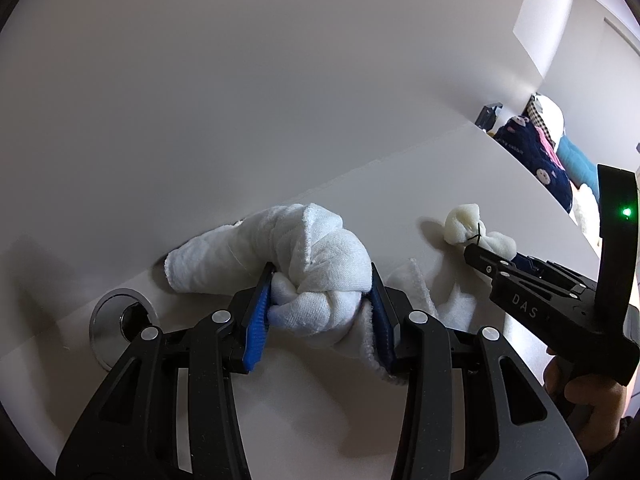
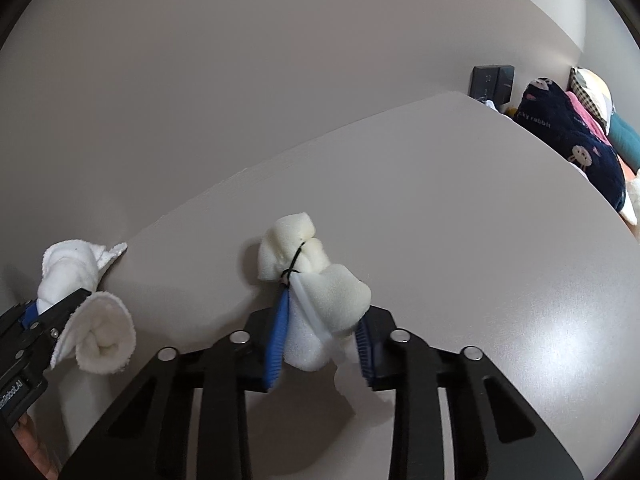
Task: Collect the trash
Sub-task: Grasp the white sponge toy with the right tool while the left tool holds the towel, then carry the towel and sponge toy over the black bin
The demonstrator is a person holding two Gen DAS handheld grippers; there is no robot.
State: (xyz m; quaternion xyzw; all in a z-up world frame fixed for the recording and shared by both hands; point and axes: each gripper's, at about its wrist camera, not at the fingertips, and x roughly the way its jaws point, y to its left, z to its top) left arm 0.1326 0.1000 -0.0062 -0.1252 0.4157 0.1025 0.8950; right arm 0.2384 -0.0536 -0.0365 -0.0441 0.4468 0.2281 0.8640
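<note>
A: The left tool (image 1: 320, 312) is pinching the knotted white terry cloth (image 1: 304, 256) lying on the pale grey bench (image 1: 440, 184) against the wall; its loose tail may be dragging

B: The right tool (image 2: 320, 344) is squeezing the cream foam lump tied with black cord (image 2: 312, 276) nearby. Foam is compressing, so it could be slipping. The round metal grommet hole (image 1: 120, 324) is sitting just beside the cloth, and bedding (image 2: 576, 140) is lying well apart
</note>
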